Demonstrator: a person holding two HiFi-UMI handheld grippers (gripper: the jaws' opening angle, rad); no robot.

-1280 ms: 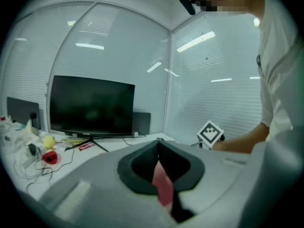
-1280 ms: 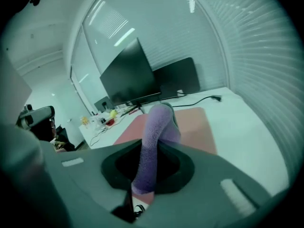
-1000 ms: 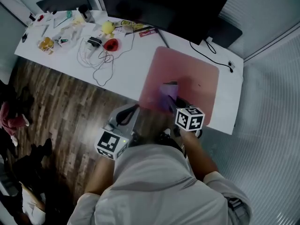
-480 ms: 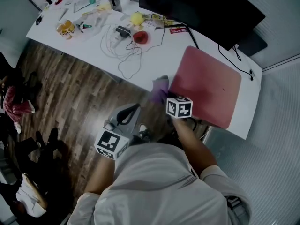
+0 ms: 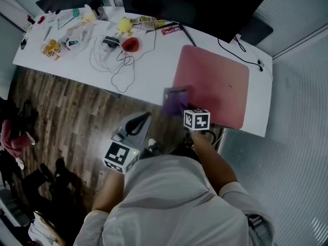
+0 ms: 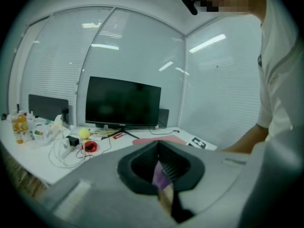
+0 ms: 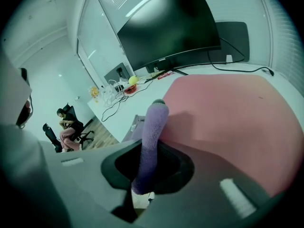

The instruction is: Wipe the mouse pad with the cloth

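A pink mouse pad lies on the white table, in front of the monitor. My right gripper is shut on a purple cloth, which it holds at the pad's near left edge, by the table's front edge. In the right gripper view the cloth stands up between the jaws of the right gripper, with the pad spreading beyond it. My left gripper hangs off the table over the wooden floor, shut and holding nothing. The left gripper looks towards the table.
A black monitor stands behind the pad. White cables, a red object, a yellow ball and small clutter cover the table's left half. A black cable runs past the pad's far right corner. A person sits on a chair at the left.
The right gripper drew the cloth from the pad's near left part off its left edge, then back to that edge. The left gripper stayed put.
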